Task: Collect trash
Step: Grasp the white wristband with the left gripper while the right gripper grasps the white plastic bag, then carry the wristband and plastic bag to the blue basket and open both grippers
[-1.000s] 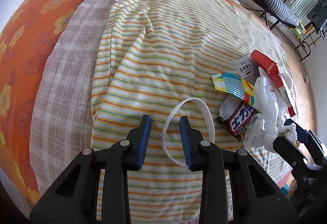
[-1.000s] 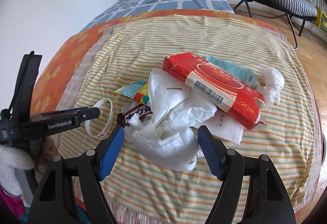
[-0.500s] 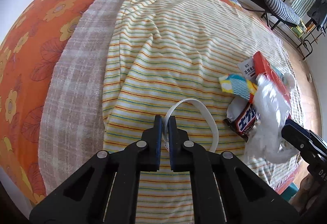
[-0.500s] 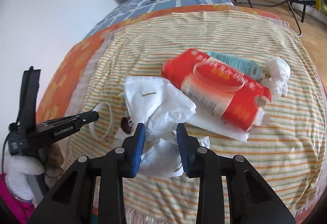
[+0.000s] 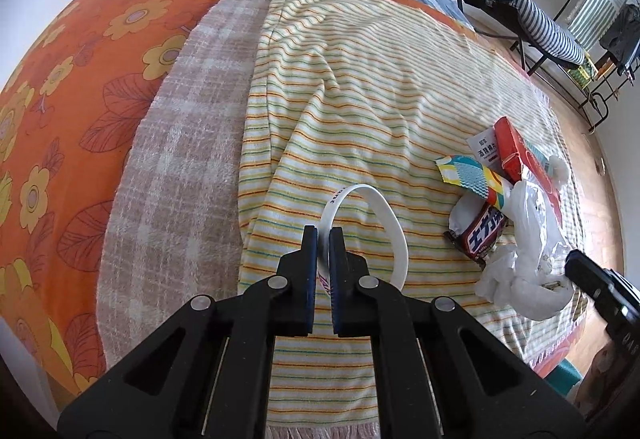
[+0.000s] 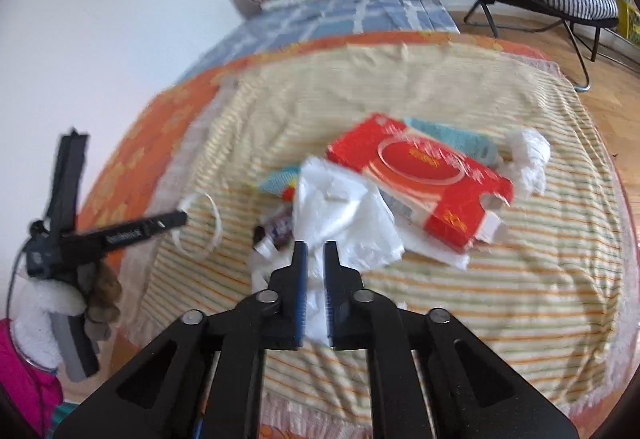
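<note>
Two grips: my left gripper is pinched closed on the white band, and my right gripper has just been closing, its jaws now clamped on the crumpled white plastic bag.
Band position: it stands as a loop on the striped towel, near the edge of the bed closest to me, held by one side only; the far side of the loop looks free.
Trash pile: the snack wrapper, the patterned packet and the red box lie together on the towel, beside and partly under the bag.
Lift advice: I judge both items light and floppy, so I want slow, straight raises; a fast pull on the bag could drag the wrapper or tip the box resting against it.
Bag grip: only a fold of film sits between the pads, so I would keep the pinch firm and watch for slipping.
Towel risk: I cannot tell whether the left pads also catch towel pile under the band.
Hidden: no bin or collecting bag shows in either view, so the drop point is unknown to me.
Blur: the right wrist view is smeared, and print on the box is unreadable there.
Cut off: the bag's lower part disappears behind my right jaws.
</note>
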